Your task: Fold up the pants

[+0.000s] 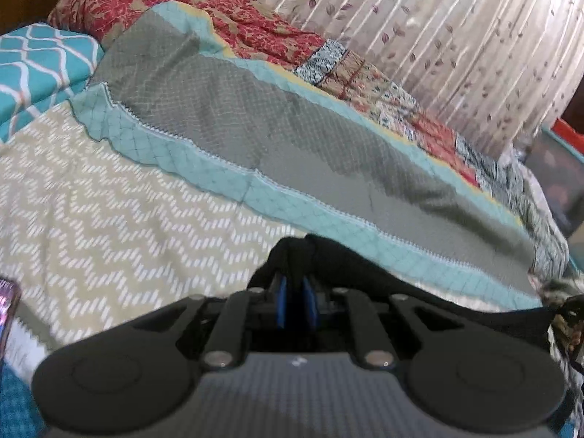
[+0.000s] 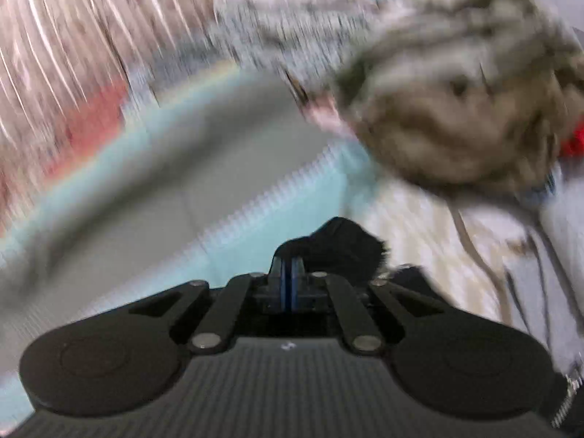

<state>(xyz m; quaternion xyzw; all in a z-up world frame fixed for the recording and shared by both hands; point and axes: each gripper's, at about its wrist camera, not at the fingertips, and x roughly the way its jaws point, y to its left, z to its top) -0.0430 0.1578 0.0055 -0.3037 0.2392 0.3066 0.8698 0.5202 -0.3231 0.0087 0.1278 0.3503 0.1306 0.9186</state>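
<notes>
i am seeing no words, numbers, brand names or signs that i can read in either wrist view. a small pale mark is showing on the ribbed grey body of the left gripper (image 1: 294, 277), and a similar one is sitting on the body of the right gripper (image 2: 292, 261), but both are too small and soft for me to make out as letters. the bedspread (image 1: 109, 197) and the curtain (image 1: 456, 47) are carrying only woven and printed patterns, no writing. the right wrist view is blurring heavily, so nothing there is coming through as legible.
</notes>
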